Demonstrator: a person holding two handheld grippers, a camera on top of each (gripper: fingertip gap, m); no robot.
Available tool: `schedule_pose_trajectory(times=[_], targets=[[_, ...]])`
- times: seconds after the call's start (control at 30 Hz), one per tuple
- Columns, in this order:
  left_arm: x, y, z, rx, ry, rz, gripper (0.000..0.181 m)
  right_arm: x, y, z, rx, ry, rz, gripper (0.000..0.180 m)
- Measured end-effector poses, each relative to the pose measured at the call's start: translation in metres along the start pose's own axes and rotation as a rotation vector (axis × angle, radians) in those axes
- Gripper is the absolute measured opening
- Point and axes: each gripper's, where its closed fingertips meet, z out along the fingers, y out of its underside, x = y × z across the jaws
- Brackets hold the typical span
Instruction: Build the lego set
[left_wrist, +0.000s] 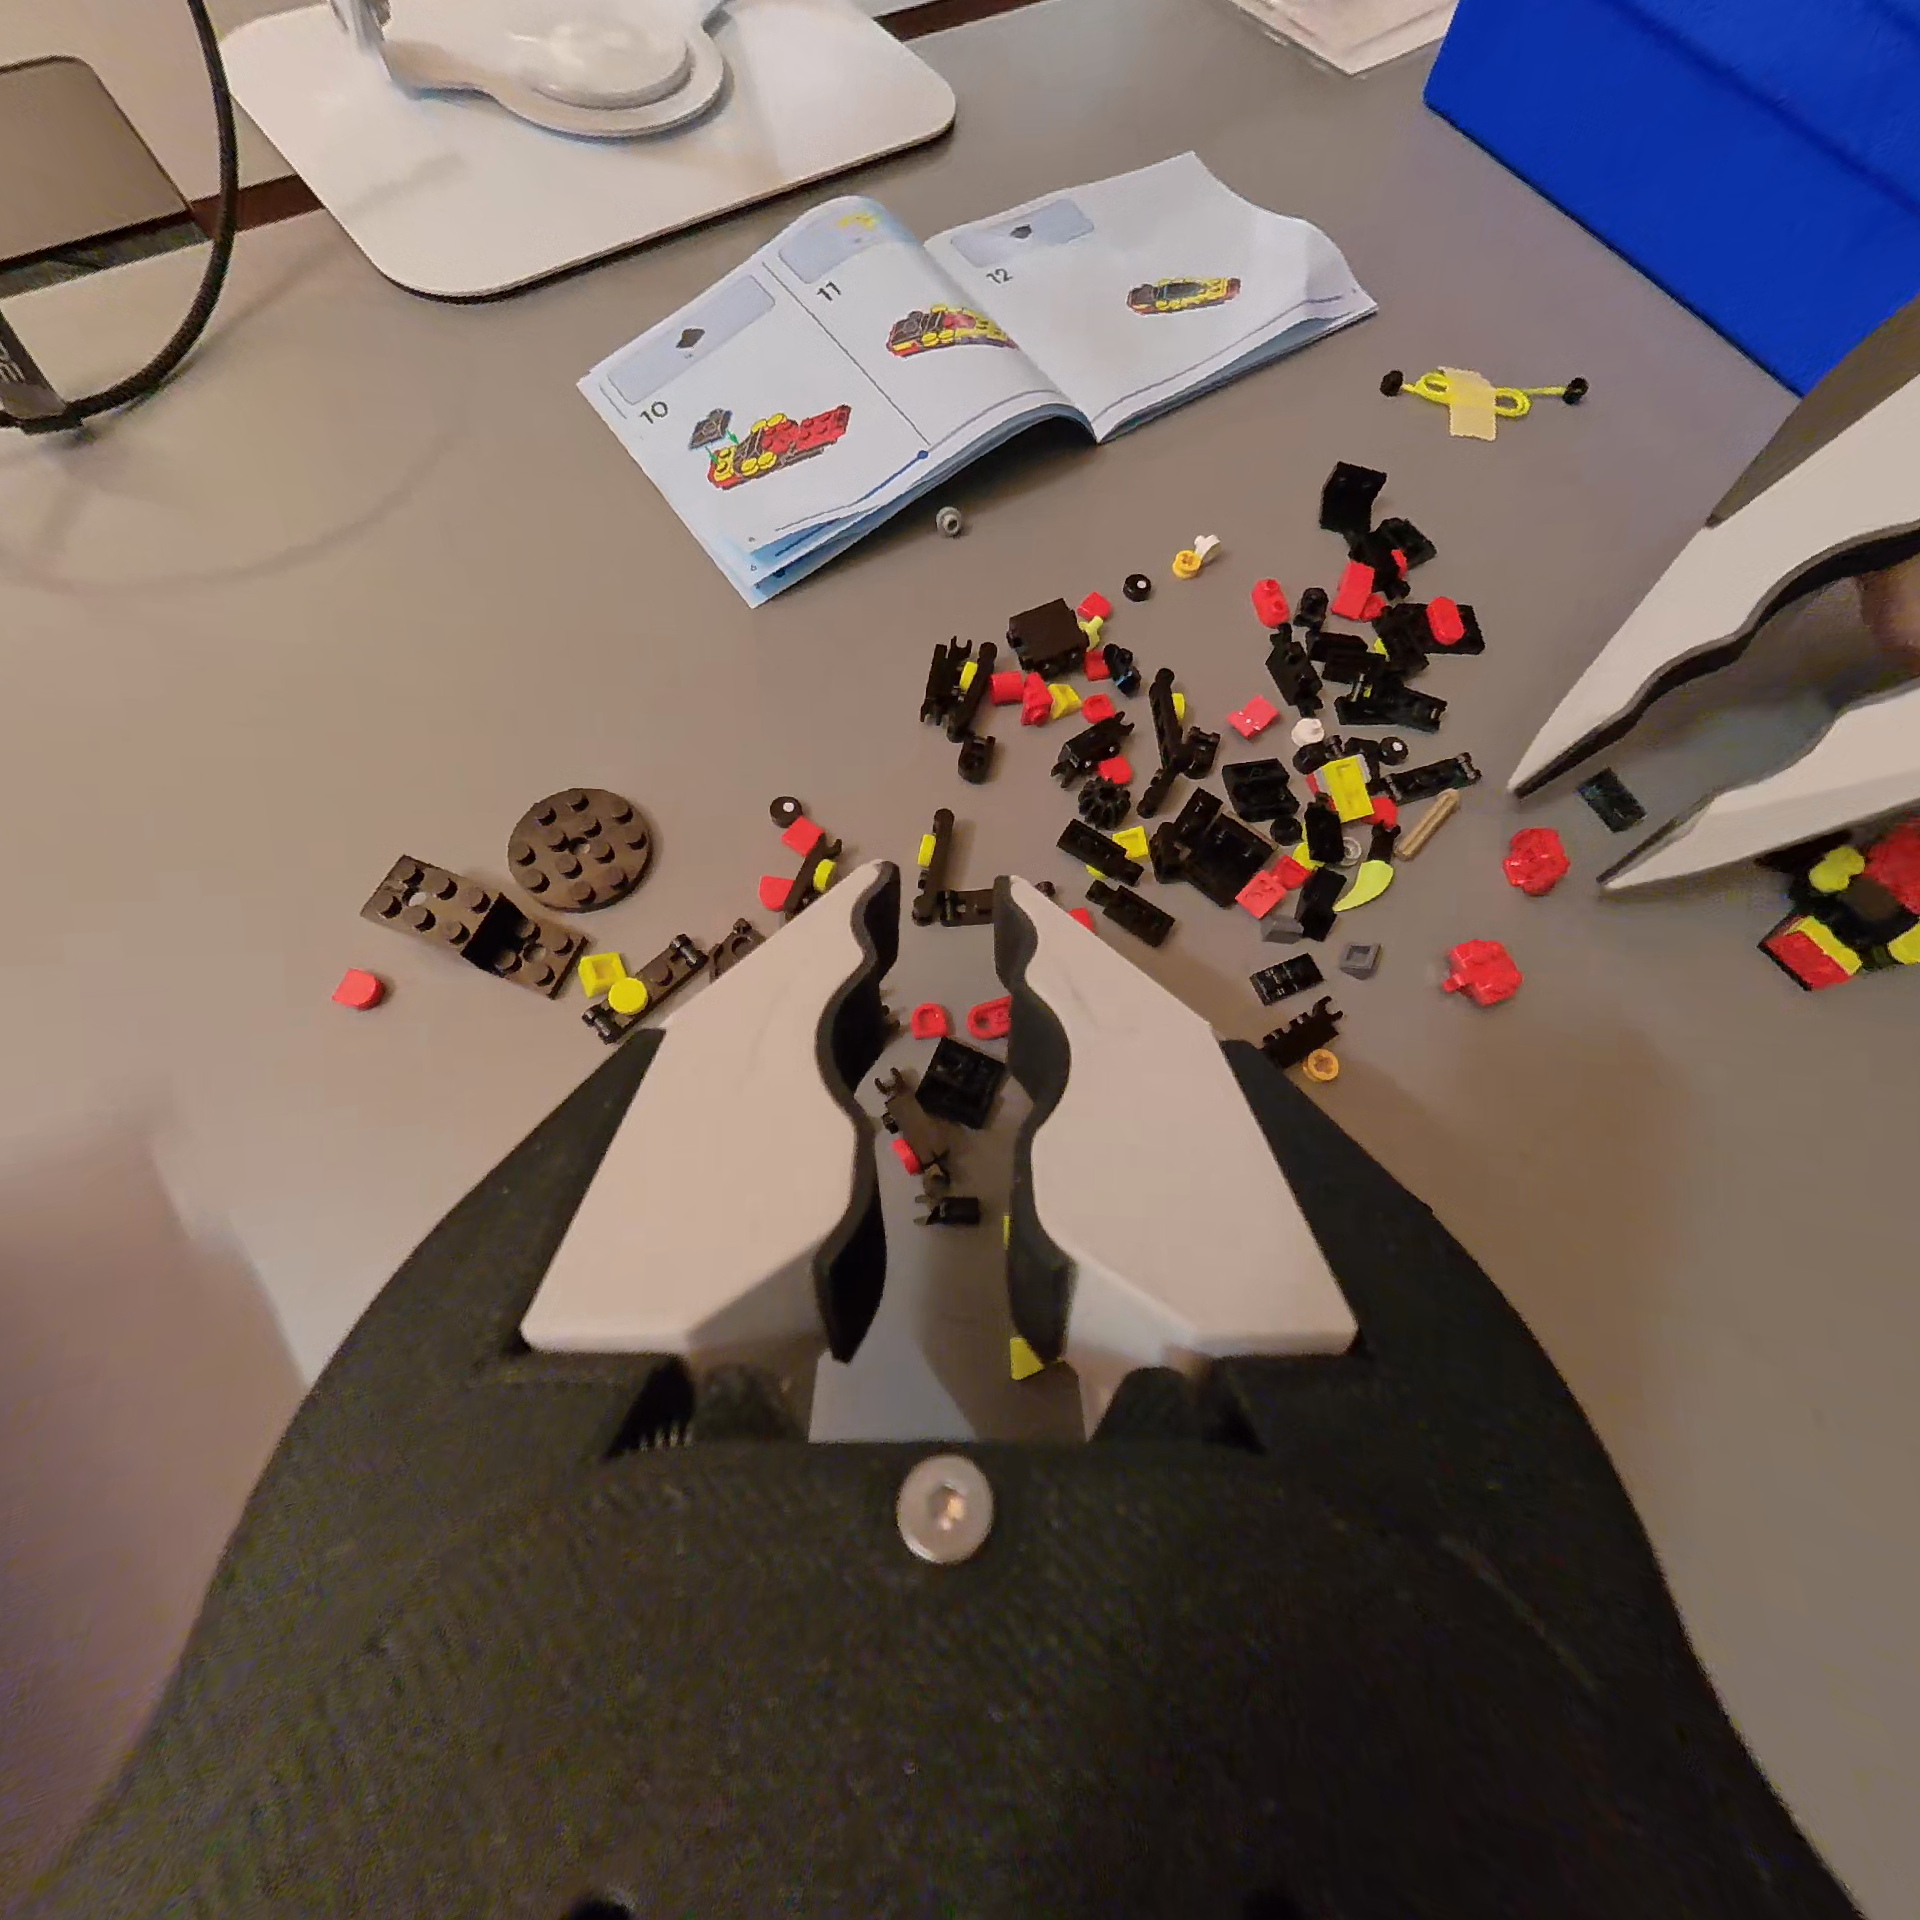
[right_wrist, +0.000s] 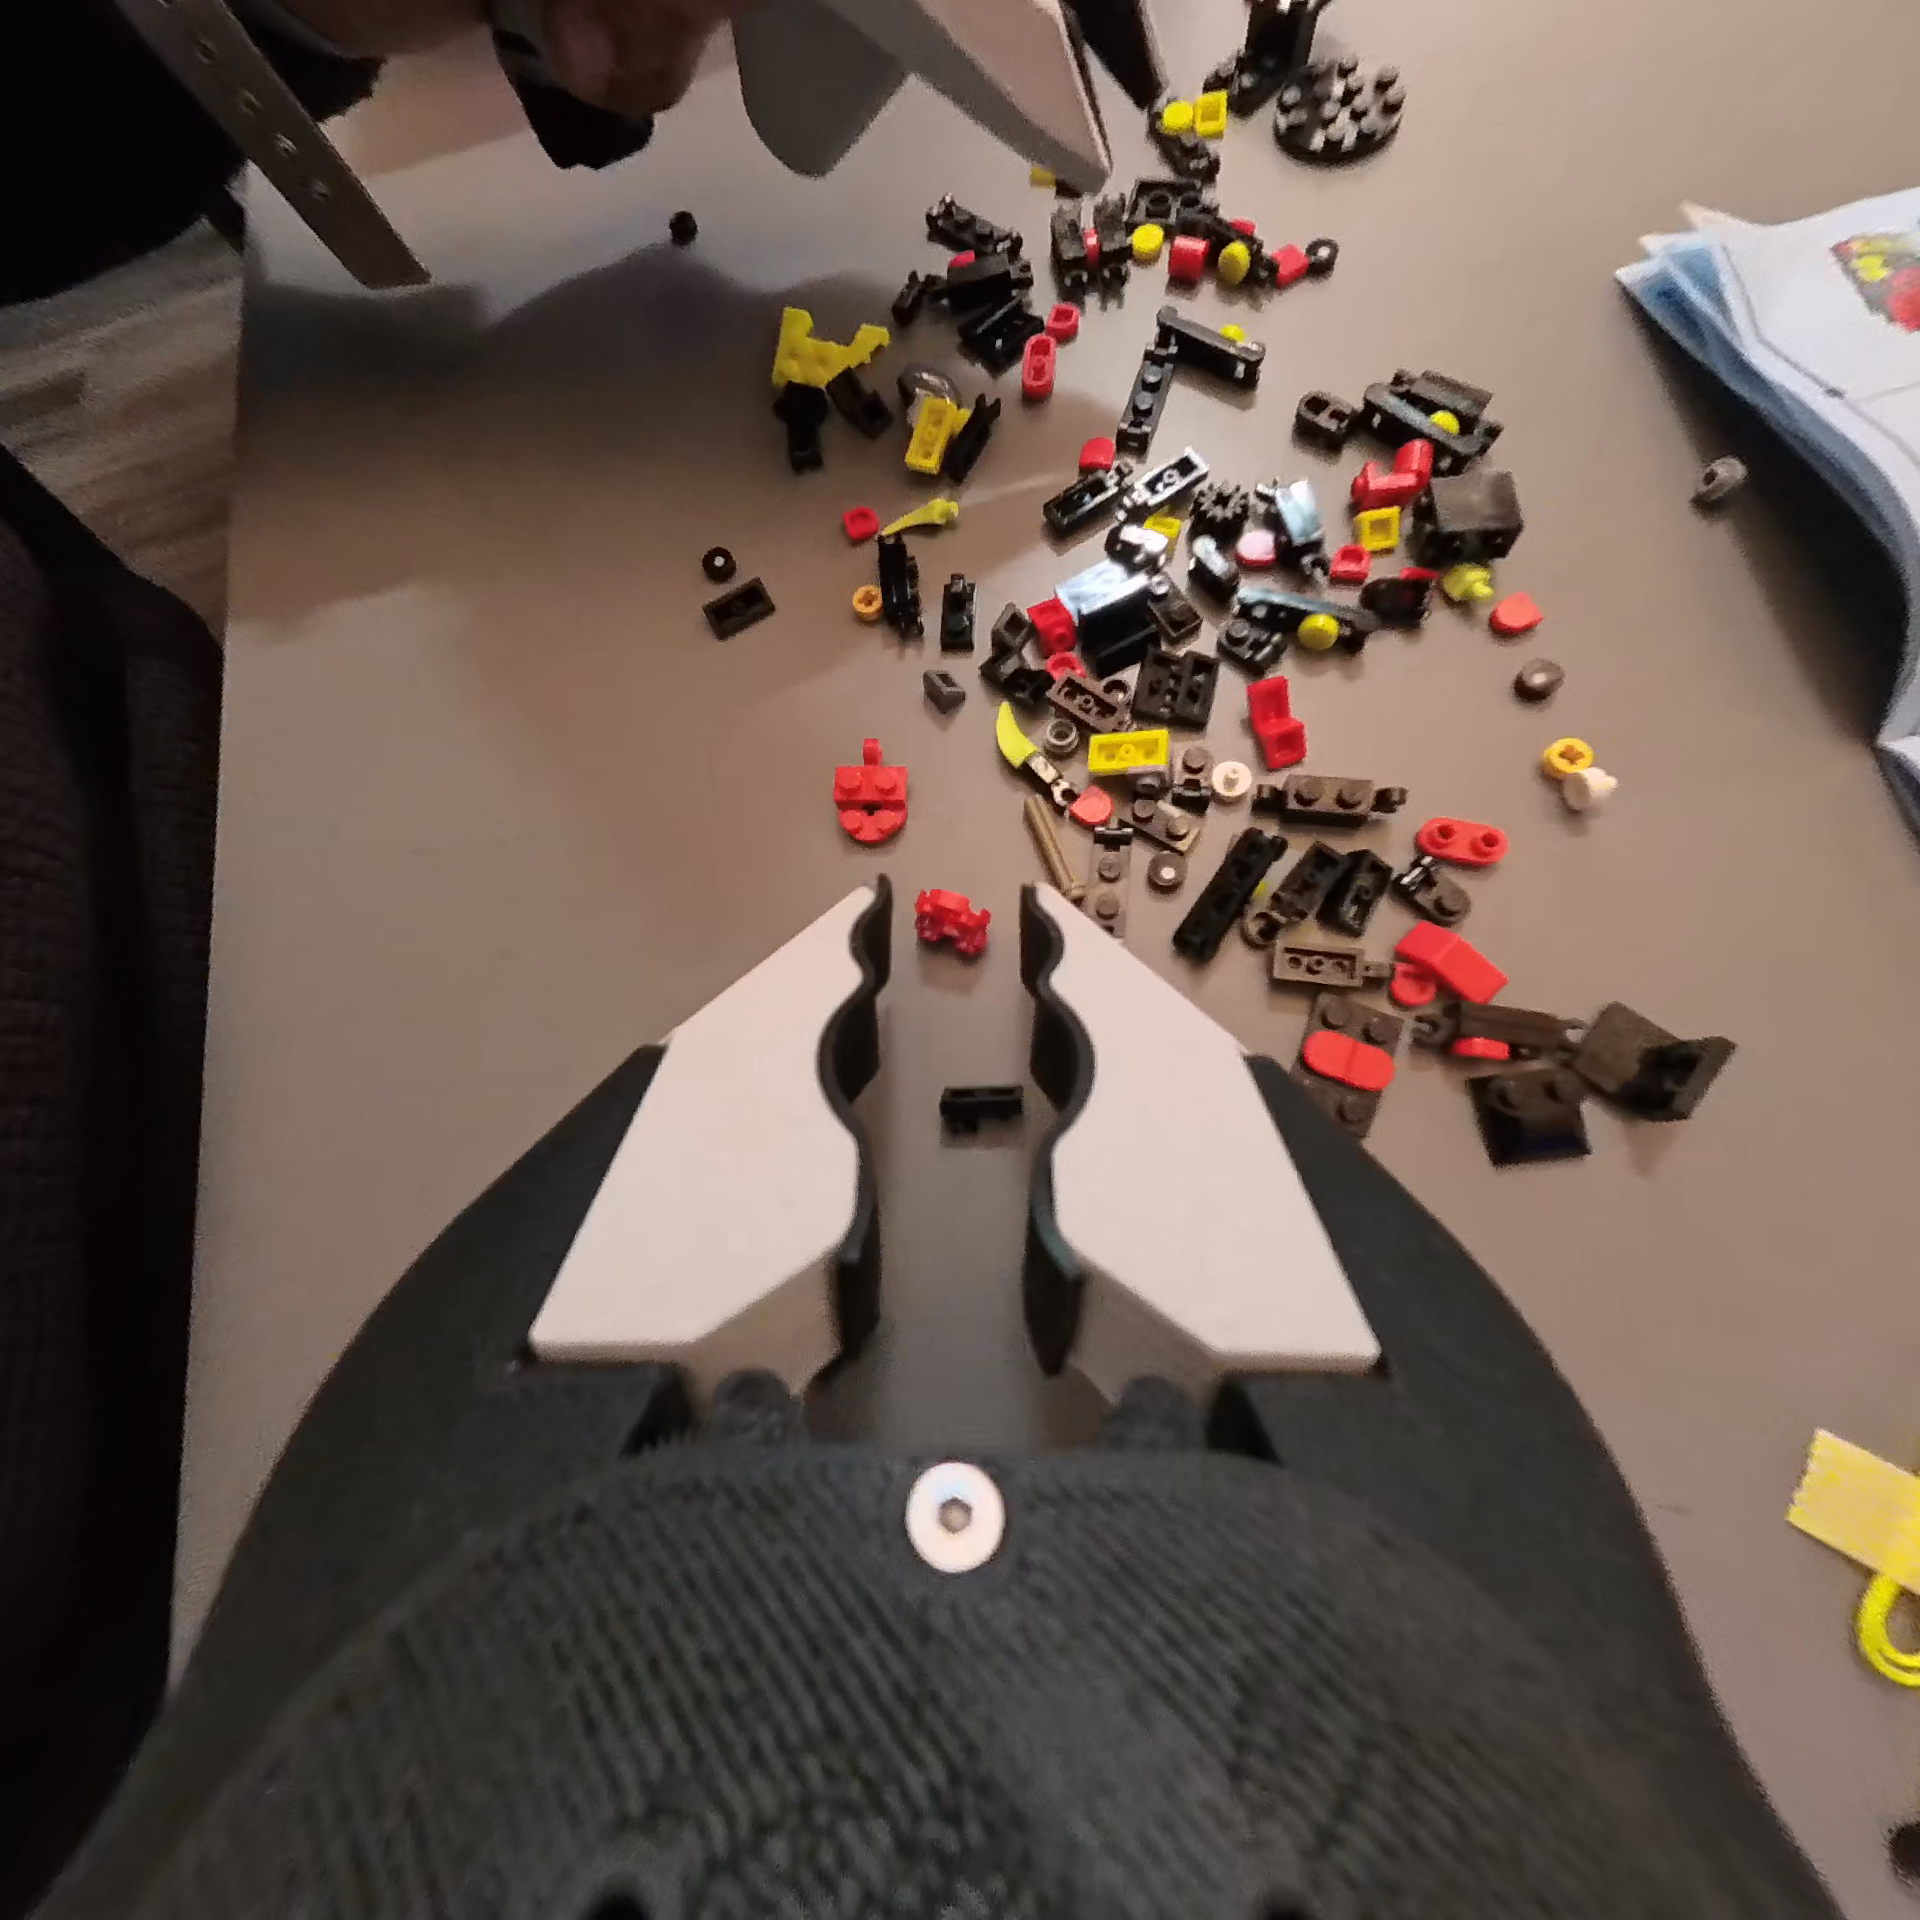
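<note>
Your left gripper (left_wrist: 945, 883) hangs over the near edge of the brick pile (left_wrist: 1226, 769). Its jaws are spread apart with nothing between them. Through the gap you can see small red and black bricks lying on the grey table (left_wrist: 312, 644).

Your right gripper (right_wrist: 954, 902) is low over the table too. Its jaws are also spread and hold nothing. A little red piece (right_wrist: 951, 920) lies just past the tips, right in line with the gap. A small black piece (right_wrist: 980, 1108) lies on the table between the two fingers, farther back.

The loose bricks are black, red and yellow, and they are scattered in the middle of the table. A round black plate (left_wrist: 582, 849) and a flat black plate (left_wrist: 473, 923) lie to the left of the pile. A half-built red, yellow and black model (left_wrist: 1844, 920) sits at the right edge of the left view, partly hidden under your right gripper.

The booklet (left_wrist: 966, 364) lies open behind the pile. A yellow string (left_wrist: 1481, 395) lies to its right, near a blue box (left_wrist: 1683, 156).
</note>
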Motion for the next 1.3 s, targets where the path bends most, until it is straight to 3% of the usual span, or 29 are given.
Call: schedule_pose_trajectory(times=[0.3,0.6,0.9,1.1,1.3], targets=[[0.003,0.0,0.001,-0.002,0.008,0.005,0.015,-0.001,-0.001,0.006,0.012,-0.008,-0.011,0.009],[0.007,-0.001,0.003,-0.006,0.012,0.022,0.016,0.01,0.005,0.014,-0.022,0.021,0.164,0.001],[0.008,0.0,0.003,-0.009,0.011,0.025,0.016,0.025,-0.014,-0.02,0.113,0.077,0.141,0.012],[0.008,0.0,0.003,-0.011,0.011,0.025,0.016,0.007,0.009,-0.021,0.001,0.01,0.041,0.025],[0.007,0.002,0.004,-0.019,0.012,0.025,0.017,0.004,0.023,-0.008,-0.098,0.026,-0.024,0.024]])
